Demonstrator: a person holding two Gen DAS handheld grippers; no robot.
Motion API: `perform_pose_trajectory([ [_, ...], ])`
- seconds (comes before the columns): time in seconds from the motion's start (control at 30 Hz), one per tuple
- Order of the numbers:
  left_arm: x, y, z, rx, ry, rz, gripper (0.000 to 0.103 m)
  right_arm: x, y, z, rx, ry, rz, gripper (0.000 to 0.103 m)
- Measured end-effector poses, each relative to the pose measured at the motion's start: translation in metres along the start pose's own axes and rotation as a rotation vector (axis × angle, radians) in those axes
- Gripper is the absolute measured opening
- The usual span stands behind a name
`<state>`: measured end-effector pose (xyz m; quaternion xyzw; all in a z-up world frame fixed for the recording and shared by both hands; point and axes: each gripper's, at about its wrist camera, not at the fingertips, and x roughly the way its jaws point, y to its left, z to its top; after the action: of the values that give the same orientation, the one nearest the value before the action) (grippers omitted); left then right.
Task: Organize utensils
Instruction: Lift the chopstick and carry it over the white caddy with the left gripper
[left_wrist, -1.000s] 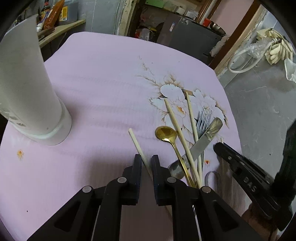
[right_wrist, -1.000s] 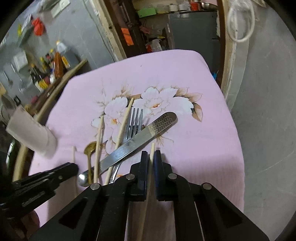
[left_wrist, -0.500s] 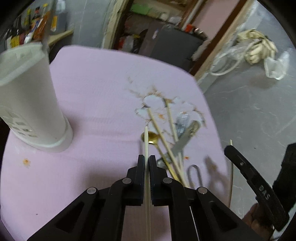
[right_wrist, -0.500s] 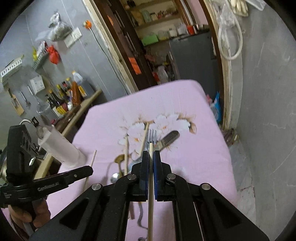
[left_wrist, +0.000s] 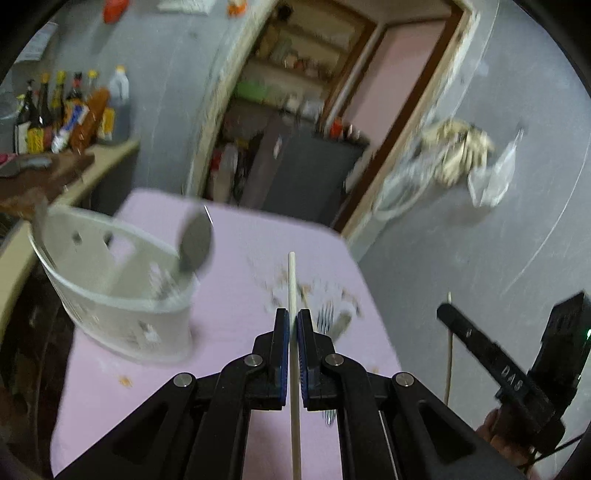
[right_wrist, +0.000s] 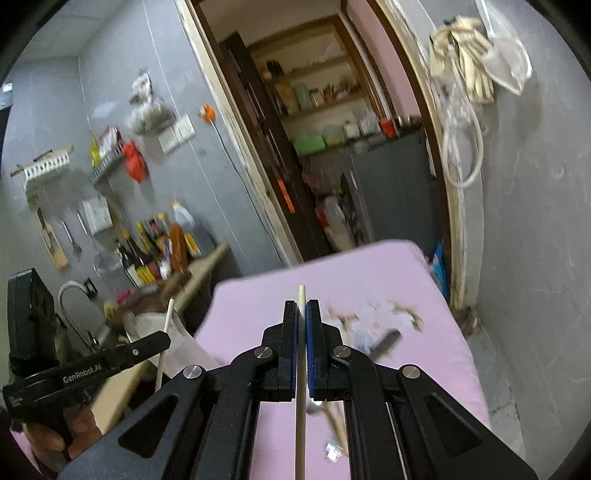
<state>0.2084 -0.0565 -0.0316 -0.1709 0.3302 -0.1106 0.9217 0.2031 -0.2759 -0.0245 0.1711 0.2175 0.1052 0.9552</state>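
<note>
My left gripper (left_wrist: 291, 317) is shut on a pale chopstick (left_wrist: 291, 280), held in the air above the pink tablecloth (left_wrist: 236, 258). My right gripper (right_wrist: 301, 308) is shut on a second chopstick (right_wrist: 301, 295), also lifted. The white utensil holder (left_wrist: 110, 291) stands at the left in the left wrist view, with a silver spoon (left_wrist: 194, 243) standing in it. The fork and knife (left_wrist: 332, 321) lie blurred on the cloth below my left fingers. The right gripper shows at the right in the left wrist view (left_wrist: 458, 321); the left gripper shows at the left in the right wrist view (right_wrist: 159, 341).
A counter with sauce bottles (right_wrist: 155, 251) and a tap (right_wrist: 74, 295) lies left of the table. A doorway with shelves (right_wrist: 321, 110) is behind. Grey floor (left_wrist: 480, 258) lies right of the table edge.
Both grippers have risen well above the table, each carrying its chopstick. The views now tilt up toward the room, and the holder's open top has come into view.
</note>
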Motion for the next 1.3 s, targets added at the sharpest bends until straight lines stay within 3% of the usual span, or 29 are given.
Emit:
perform_pose_trajectory([
  [0.4,-0.053,0.050,0.088,0.049,-0.276,0.018,0.005,0.023,0.110,0.052,-0.087,-0.225,0.126,0.004],
  [0.6,-0.068,0.089,0.119,0.046,-0.393,0.048,0.005,0.049,0.142,0.058,-0.005,-0.287,0.174,0.004],
  [0.77,-0.061,0.125,0.133,-0.010,-0.428,0.082,0.005,0.074,0.164,0.049,0.017,-0.362,0.146,0.004],
  [0.97,-0.032,0.156,0.137,-0.010,-0.439,0.122,0.005,0.103,0.174,0.028,0.039,-0.427,0.086,0.004],
  [1.3,-0.001,0.185,0.112,-0.070,-0.453,0.168,0.005,0.129,0.177,-0.005,0.034,-0.433,-0.007,0.004],
])
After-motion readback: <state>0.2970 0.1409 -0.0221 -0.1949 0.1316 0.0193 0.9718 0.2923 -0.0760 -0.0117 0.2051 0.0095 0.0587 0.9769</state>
